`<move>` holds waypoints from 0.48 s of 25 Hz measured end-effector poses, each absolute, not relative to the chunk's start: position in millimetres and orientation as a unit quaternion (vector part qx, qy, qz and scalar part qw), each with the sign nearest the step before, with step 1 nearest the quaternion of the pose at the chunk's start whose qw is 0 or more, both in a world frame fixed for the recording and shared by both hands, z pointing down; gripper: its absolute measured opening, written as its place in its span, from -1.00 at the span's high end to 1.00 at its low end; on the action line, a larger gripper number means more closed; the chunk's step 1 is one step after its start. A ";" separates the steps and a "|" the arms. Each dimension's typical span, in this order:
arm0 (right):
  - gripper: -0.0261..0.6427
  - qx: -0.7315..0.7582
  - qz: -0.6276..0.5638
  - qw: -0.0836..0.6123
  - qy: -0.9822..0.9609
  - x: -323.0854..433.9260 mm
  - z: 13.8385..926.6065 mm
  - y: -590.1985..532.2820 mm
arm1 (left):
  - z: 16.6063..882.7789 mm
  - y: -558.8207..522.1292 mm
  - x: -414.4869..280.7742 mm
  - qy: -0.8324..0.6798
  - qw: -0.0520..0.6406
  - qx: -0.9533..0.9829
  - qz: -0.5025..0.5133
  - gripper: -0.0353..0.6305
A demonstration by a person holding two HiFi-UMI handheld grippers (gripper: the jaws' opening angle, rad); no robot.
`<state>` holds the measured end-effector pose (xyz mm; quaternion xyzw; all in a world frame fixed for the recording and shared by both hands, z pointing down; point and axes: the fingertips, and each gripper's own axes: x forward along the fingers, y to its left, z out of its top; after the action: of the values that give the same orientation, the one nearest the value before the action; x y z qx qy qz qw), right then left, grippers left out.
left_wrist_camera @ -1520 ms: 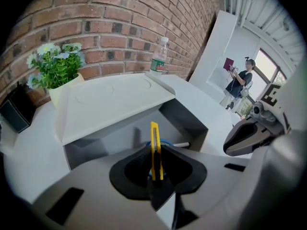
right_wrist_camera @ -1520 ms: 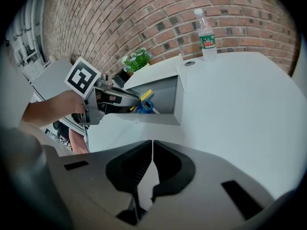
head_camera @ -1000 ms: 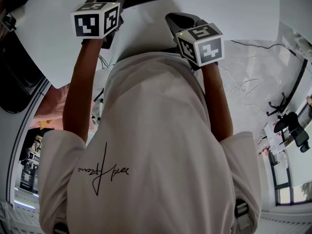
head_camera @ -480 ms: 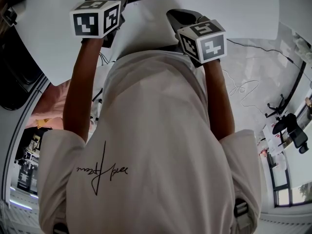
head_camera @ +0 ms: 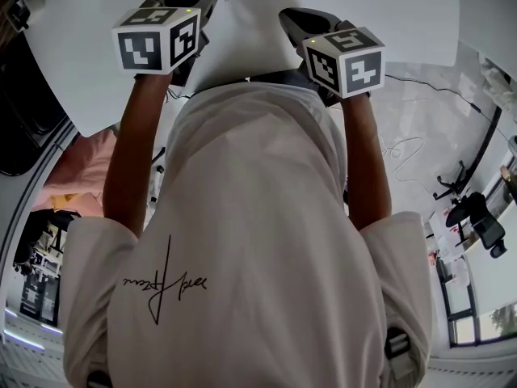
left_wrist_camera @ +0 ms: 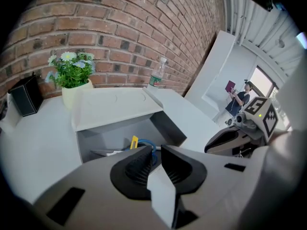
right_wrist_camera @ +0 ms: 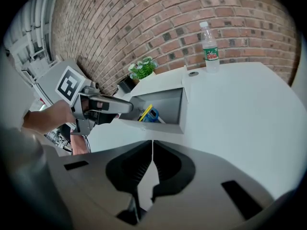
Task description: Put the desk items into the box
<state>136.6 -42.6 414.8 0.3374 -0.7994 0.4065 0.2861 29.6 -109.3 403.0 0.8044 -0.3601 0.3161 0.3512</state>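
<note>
A brick wall point(left_wrist_camera: 120, 28) is running behind the white desk point(right_wrist_camera: 249, 119). In the left gripper view, a flowering potted plant point(left_wrist_camera: 73, 75) is standing at ten o'clock, with a black container point(left_wrist_camera: 26, 96) sitting just beside it toward nine o'clock. In the right gripper view, a plastic water bottle point(right_wrist_camera: 209, 47) is standing upright at one o'clock, and a small cap point(right_wrist_camera: 193, 73) is lying near it. A person point(left_wrist_camera: 238, 96) is standing far off at three o'clock.

Bright, even daylight in all views. White tabletop point(right_wrist_camera: 249, 109) near overexposed, shadows soft and pale. Strong fisheye bending; black vignette round both gripper views. Close foreground slightly soft, head view edges smeared.
</note>
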 end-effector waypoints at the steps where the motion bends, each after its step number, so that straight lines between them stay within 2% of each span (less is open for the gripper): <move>1: 0.83 0.336 0.407 0.282 -0.801 135.6 413.3 -42.3 | 401.0 -106.5 29.6 -0.360 0.352 0.805 0.314 0.71; 12: 0.83 0.323 0.403 0.253 -0.818 131.9 390.0 -35.4 | 390.2 -74.4 20.4 -0.361 0.362 0.809 0.289 0.82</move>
<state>131.9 -35.4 390.0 0.3235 -0.8176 0.4034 0.2534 20.4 -74.4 390.2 0.8094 -0.3612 0.2889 0.3619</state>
